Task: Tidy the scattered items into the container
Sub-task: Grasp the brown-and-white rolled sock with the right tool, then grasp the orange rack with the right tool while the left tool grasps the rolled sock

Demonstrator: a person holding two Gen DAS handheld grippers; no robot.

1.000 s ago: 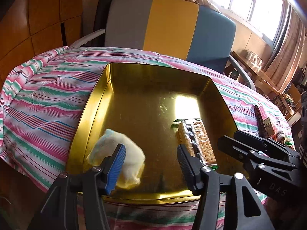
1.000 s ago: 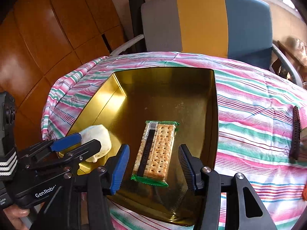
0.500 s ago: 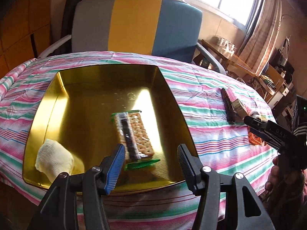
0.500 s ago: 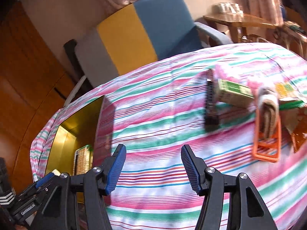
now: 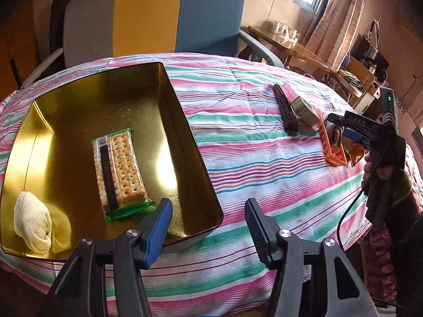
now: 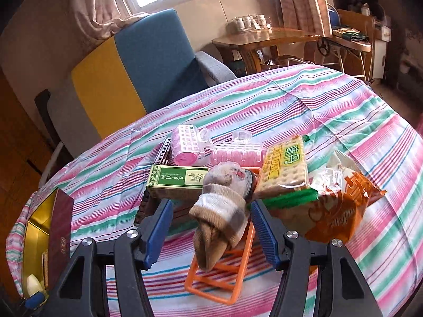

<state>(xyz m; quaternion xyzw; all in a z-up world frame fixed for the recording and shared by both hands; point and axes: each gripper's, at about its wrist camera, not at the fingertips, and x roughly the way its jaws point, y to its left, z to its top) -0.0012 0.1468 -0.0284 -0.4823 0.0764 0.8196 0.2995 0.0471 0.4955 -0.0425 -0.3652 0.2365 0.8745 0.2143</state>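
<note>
A gold tin (image 5: 185,121) on the striped cloth holds a cracker pack (image 5: 119,169) and a white rolled sock (image 5: 31,219). My left gripper (image 5: 208,227) is open and empty over the tin's near right corner. My right gripper (image 6: 208,224) is open, its jaws either side of a brown and white rolled sock (image 6: 222,203) that lies on an orange frame (image 6: 222,272). Around the sock lie a green box (image 6: 177,182), two pink hair rollers (image 6: 187,149), a cracker pack (image 6: 285,166), an orange snack bag (image 6: 341,200) and a black comb (image 5: 285,111).
A grey, yellow and blue chair (image 5: 148,18) stands behind the table. A wooden side table (image 6: 264,39) with jars stands by the window. The tin's edge shows at the far left of the right wrist view (image 6: 39,211). The person's right hand (image 5: 383,169) holds the right gripper at the table's right edge.
The right gripper swung from the tin to the pile of items and now straddles the brown sock. The left gripper's view turned right, from the tin's middle to its right corner.
</note>
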